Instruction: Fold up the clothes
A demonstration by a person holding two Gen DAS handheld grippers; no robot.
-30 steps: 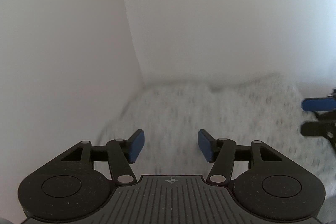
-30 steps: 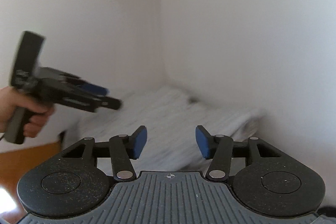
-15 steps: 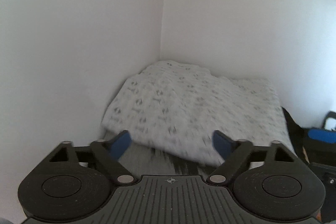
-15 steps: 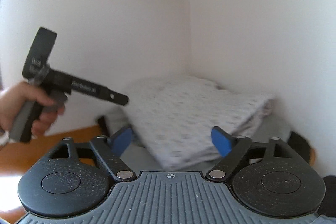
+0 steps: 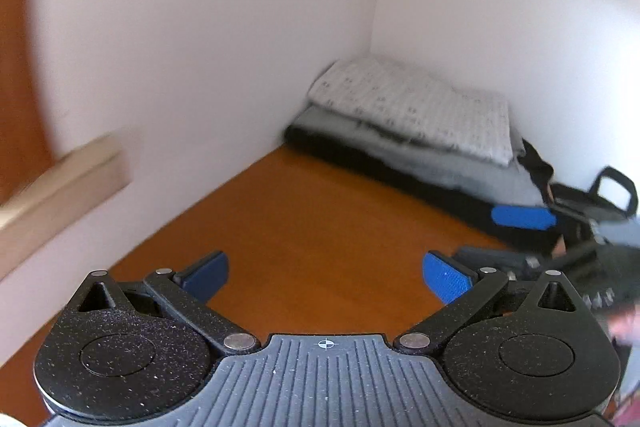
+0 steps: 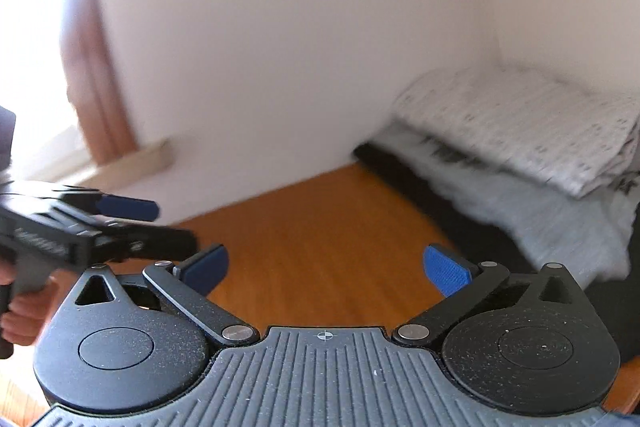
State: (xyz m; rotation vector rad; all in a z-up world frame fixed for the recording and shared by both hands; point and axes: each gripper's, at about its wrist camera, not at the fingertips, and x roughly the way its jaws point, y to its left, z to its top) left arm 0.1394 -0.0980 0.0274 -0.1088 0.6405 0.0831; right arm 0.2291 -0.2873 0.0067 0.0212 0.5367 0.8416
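Observation:
A folded white patterned garment (image 5: 416, 107) lies on top of a stack of folded clothes, light grey (image 5: 460, 163) over black, in the corner of two white walls. It also shows in the right wrist view (image 6: 528, 123). My left gripper (image 5: 325, 275) is open and empty above the wooden table, well back from the stack. My right gripper (image 6: 326, 273) is open and empty too. The right gripper shows at the right edge of the left wrist view (image 5: 520, 239). The left gripper shows at the left of the right wrist view (image 6: 100, 223).
The orange wooden table top (image 5: 320, 211) runs from the grippers to the stack. White walls (image 5: 200, 47) close the corner. A pale wooden ledge (image 5: 60, 187) juts out at the left. A black bag with a handle (image 5: 612, 191) lies right of the stack.
Both grippers have pulled back from the patterned garment and opened wider. The garment stays on the stack in the corner, now farther away, and the bare table top has come into view.

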